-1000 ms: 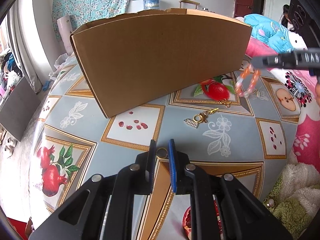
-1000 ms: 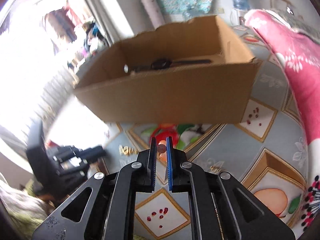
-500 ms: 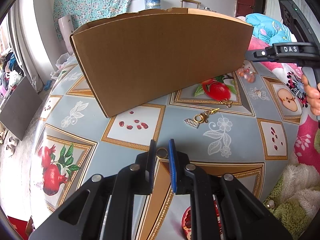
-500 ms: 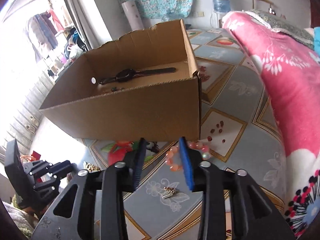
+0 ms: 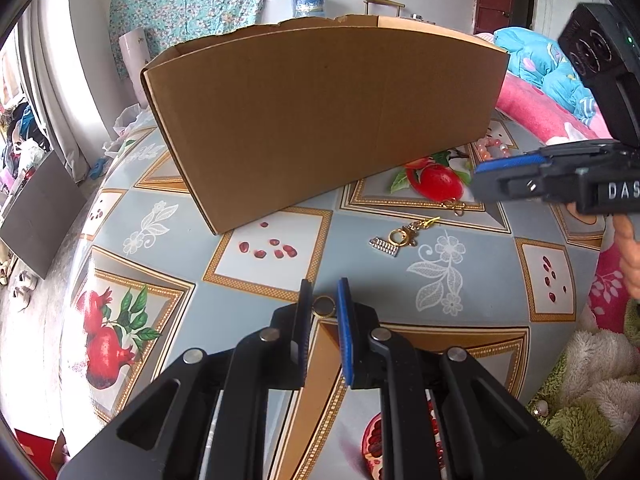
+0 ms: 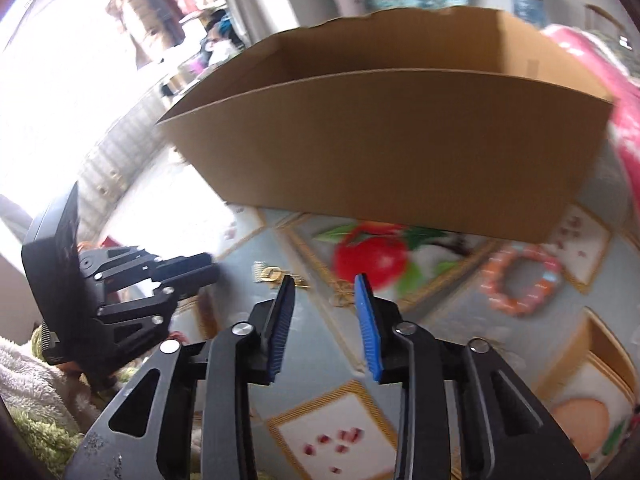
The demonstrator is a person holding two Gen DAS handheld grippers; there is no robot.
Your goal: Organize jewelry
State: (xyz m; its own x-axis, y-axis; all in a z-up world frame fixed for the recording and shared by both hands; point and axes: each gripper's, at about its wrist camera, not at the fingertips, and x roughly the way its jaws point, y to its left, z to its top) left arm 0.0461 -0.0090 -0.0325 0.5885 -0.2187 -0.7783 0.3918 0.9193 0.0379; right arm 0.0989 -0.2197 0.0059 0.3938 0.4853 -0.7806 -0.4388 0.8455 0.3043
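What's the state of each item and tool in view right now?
left tool: shut on gold ring, low at the table.
right tool: open, empty, jaws just narrowing.
pink bead bracelet: flat on the table, outside the box.
gold clasp charm: loose on the table.
small gold piece: loose on the table.
cardboard box: upright, top open, contents hidden.

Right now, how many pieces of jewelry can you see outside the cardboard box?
4: gold ring between the left jaws; gold clasp charm ahead of it; small gold piece beyond that; pink bead bracelet by the box. More may hide in the box.
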